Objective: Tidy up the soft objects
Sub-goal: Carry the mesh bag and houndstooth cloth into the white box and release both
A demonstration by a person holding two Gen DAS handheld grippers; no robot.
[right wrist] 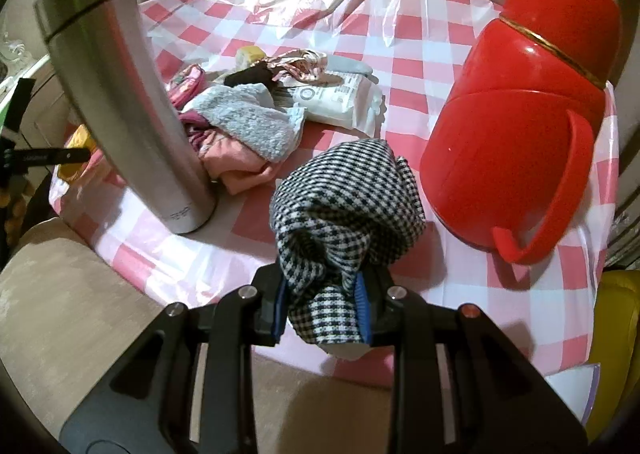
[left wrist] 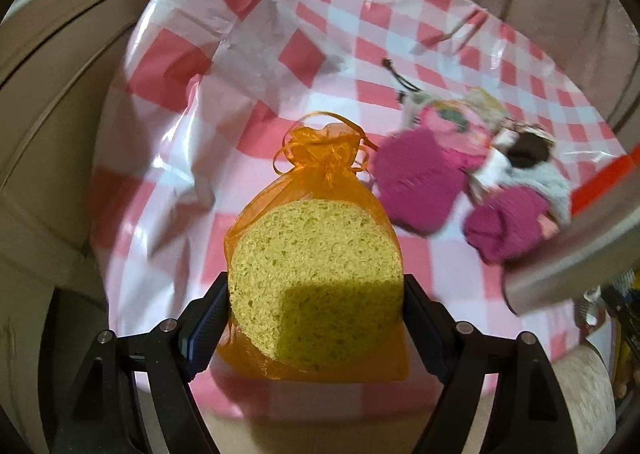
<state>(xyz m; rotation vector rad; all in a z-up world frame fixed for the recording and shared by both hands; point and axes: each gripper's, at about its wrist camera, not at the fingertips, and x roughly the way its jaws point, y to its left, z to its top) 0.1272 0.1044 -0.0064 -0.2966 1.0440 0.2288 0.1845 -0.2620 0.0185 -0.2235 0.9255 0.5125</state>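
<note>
Both hands are loaded. The left gripper (left wrist: 316,308) has its jaws clamped on the lower sides of a yellow sponge (left wrist: 312,266) inside a sheer orange pouch (left wrist: 320,158); the pouch's long axis runs straight out from the jaws, drawstring neck pointing away, and it appears to hang above the near edge of the tabletop (left wrist: 248,66). The right gripper (right wrist: 320,302) has its jaws closed on the bunched end of a black-and-white checked cloth (right wrist: 348,198), which bulges forward and up from the grip over the near part of the checked tabletop, between a steel flask (right wrist: 120,94) and a red jug (right wrist: 520,114).

The heap of soft things (right wrist: 248,126) — grey fleece, pink fabric, magenta knits — lies ahead and left of the right jaws, just past the flask. From the left jaws it lies ahead and right, with open tabletop between. The left hand looks to have the clearer path; the right would need to steer around the flask.
</note>
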